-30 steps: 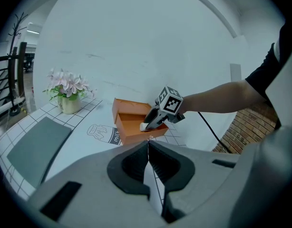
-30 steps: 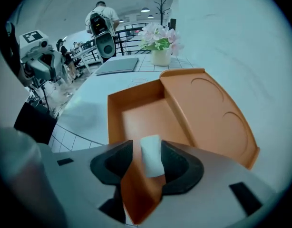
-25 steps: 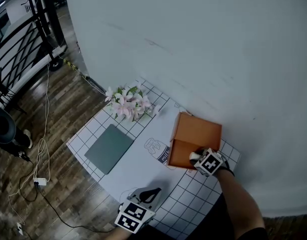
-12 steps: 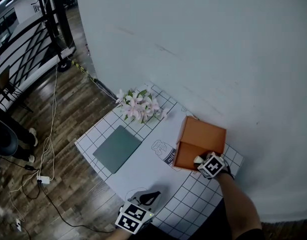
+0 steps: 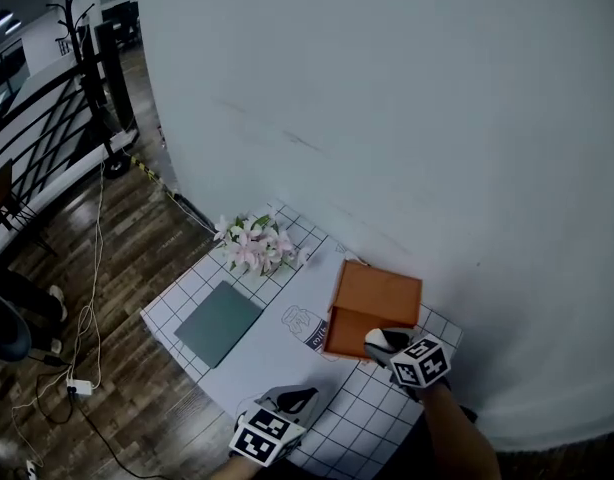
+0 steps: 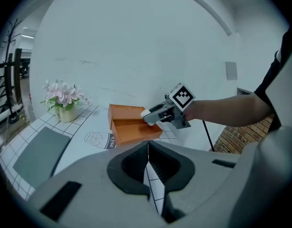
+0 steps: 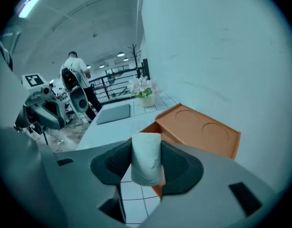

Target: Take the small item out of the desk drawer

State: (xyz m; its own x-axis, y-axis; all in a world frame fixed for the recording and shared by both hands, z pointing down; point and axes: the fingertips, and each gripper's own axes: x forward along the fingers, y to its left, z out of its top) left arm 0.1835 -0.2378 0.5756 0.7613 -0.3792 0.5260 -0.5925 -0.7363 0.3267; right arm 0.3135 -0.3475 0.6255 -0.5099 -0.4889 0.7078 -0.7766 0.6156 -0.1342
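One roll [image 7: 146, 148] in right tongs [image 7: 146, 167]; left tongs [image 6: 147, 171] closed.

Only the word "milk", on the bottle drawing [image 6: 99, 138] on the white gridded table cover [image 5: 372, 408]

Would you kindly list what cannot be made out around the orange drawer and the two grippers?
Drawer inside: the right gripper covers its front in the head view, and the white roll and the jaws block it in the right gripper view.
Left gripper: too small in the head view to read its jaws.
Bottle drawing: its print is too small to read in the head view.
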